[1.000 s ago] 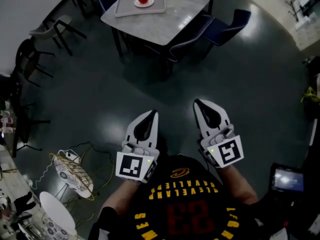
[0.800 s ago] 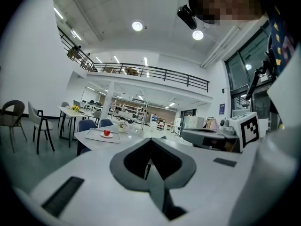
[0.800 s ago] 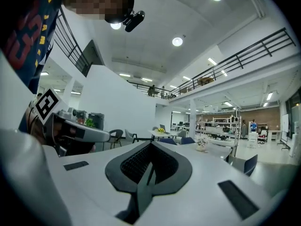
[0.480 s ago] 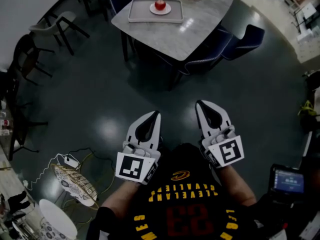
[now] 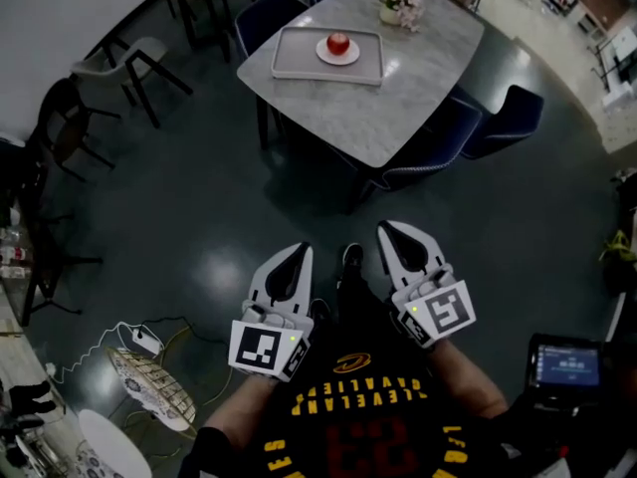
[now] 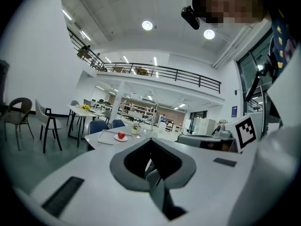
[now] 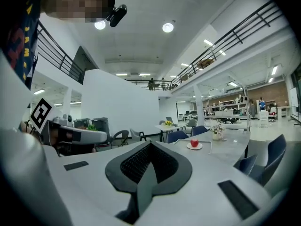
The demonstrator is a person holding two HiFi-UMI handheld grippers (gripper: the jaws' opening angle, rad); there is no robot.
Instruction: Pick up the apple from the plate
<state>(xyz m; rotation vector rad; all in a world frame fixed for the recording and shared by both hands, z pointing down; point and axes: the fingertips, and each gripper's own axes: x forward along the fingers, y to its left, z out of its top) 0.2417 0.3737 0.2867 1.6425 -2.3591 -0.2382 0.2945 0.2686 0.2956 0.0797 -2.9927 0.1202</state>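
A red apple (image 5: pixel 338 43) sits on a small white plate (image 5: pixel 326 54), which rests in a grey tray (image 5: pixel 289 60) on a marble table (image 5: pixel 398 98) far ahead. Both grippers are held close to the person's chest, well short of the table. My left gripper (image 5: pixel 303 250) is shut with nothing in it, and so is my right gripper (image 5: pixel 383 228). In the left gripper view the apple (image 6: pixel 121 135) shows small above the shut left gripper (image 6: pixel 151 141). In the right gripper view the apple (image 7: pixel 194 143) lies beyond the shut right gripper (image 7: pixel 150 144).
Dark blue chairs (image 5: pixel 430 155) stand along the table's near side, with another (image 5: pixel 508 119) to the right. A vase of flowers (image 5: pixel 401 6) stands behind the tray. A grey chair (image 5: pixel 124 63) is at the left. A wire basket (image 5: pixel 149 364) and cable lie on the floor.
The table with the apple has come nearer and slid down and right in the head view as the person walks toward it. Both grippers stayed shut at the chest.
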